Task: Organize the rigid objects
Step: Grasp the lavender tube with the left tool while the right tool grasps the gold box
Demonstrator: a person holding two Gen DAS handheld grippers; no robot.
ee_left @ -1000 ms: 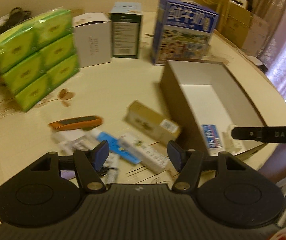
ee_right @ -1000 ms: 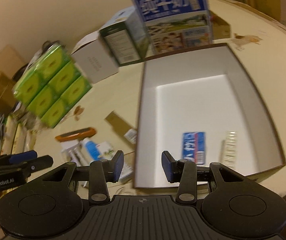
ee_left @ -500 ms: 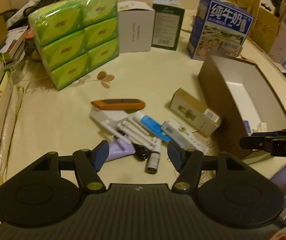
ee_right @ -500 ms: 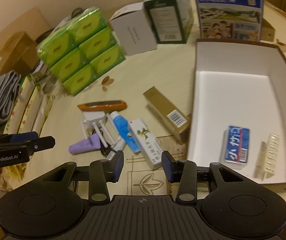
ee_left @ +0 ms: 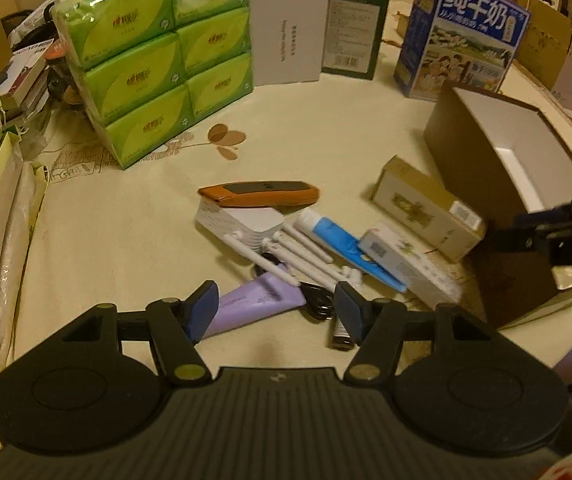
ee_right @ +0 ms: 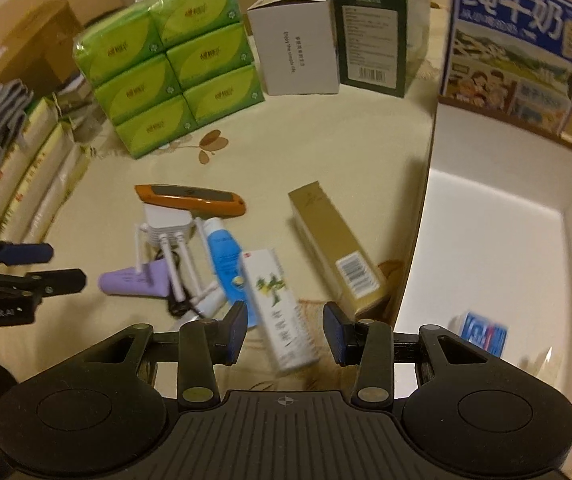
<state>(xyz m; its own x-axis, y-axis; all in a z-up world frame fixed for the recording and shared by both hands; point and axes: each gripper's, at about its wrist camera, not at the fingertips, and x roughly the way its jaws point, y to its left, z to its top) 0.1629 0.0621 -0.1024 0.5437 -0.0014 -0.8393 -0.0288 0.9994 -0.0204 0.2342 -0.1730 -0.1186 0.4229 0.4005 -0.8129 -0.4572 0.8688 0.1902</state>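
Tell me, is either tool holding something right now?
No. The left tool and the right tool are both open and empty, hovering over the pile; a white box lies under the right one, untouched.

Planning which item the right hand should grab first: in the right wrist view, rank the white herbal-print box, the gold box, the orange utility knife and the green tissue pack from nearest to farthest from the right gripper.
1. White herbal-print box: between the right gripper's fingers, untouched.
2. Gold box: just beyond, right.
3. Orange utility knife: farther, left.
4. Green tissue pack: far back, left.
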